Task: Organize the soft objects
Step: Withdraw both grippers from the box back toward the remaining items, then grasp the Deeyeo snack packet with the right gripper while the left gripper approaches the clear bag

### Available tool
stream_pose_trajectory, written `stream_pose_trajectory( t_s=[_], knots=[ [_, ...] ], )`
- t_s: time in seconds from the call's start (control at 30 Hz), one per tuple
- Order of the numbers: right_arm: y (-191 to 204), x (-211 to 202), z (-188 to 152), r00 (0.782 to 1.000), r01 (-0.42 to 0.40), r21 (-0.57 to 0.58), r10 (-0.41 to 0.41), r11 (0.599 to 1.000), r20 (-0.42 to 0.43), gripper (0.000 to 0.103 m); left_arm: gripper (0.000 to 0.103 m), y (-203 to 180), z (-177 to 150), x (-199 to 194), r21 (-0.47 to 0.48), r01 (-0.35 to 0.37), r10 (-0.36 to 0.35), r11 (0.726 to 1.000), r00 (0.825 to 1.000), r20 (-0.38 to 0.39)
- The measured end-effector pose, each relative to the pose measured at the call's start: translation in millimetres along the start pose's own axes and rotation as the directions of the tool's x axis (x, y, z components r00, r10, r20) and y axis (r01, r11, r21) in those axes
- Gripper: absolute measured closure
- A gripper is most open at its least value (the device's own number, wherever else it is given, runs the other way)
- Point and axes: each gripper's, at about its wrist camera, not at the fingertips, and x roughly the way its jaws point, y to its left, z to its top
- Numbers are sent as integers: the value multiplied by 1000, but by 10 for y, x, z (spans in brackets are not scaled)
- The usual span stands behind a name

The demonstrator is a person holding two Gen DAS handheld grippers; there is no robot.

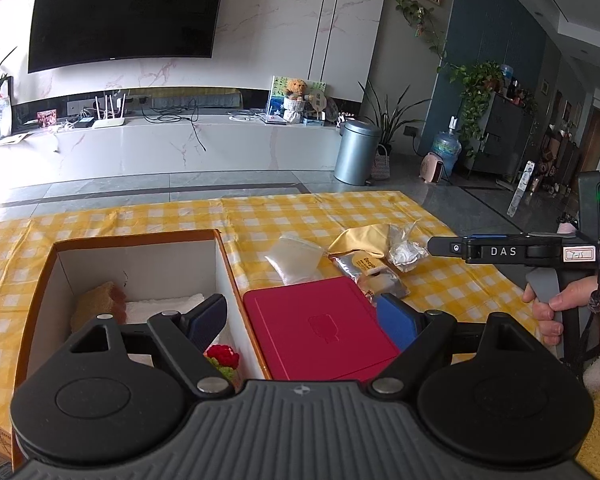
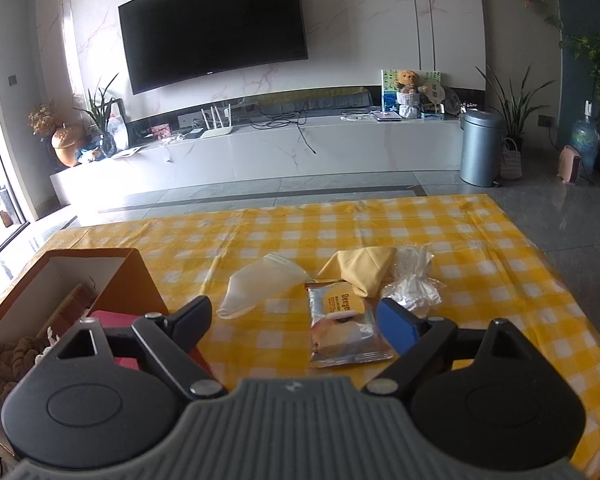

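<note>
**Yellow checks, box half filled**

Yellow-checked tablecloth point(image 2: 380, 224) fills mid-frame. We hold both tools wide open and empty — left gripper point(image 1: 304, 320) over the orange box point(image 1: 136, 240) at lower left, right gripper point(image 2: 300, 320) facing the snack packet point(image 2: 346, 332). White pouch point(image 2: 260, 288), yellow cloth point(image 2: 360, 272) and clear bag point(image 2: 412, 288) lie loose beyond. Next, we judge, a soft pinch on one — then across to the box.
</note>
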Motion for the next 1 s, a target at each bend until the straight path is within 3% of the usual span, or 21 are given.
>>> stream_pose_trajectory(
  t_s=[0.17,0.37,0.5,0.6,0.73,0.83,1.0],
  knots=[
    [-333,204,-75,993,105,104,-99,989,-62,14,4,-175,95,111,20,0,0,1000,999,-37],
    [-715,519,-207,984,155,204,-132,966,-121,14,4,-452,227,303,68,-14,19,998,997,-80],
    [-888,843,-325,965,218,223,-177,950,-191,14,4,-606,277,470,90,-21,31,996,994,-103],
    [-1017,973,-382,968,194,289,-134,937,-214,14,4,-703,324,649,109,-22,37,994,991,-132],
    [-1137,948,-362,988,114,427,-56,897,-147,14,4,-786,387,901,146,-46,73,988,979,-188],
    [-1112,941,-323,987,143,392,-100,909,-127,5,4,-795,428,1099,148,-66,100,987,967,-235],
    [-1168,1066,-351,974,207,369,-156,906,-163,5,5,-771,466,1399,144,-100,143,985,933,-330]
  ],
)
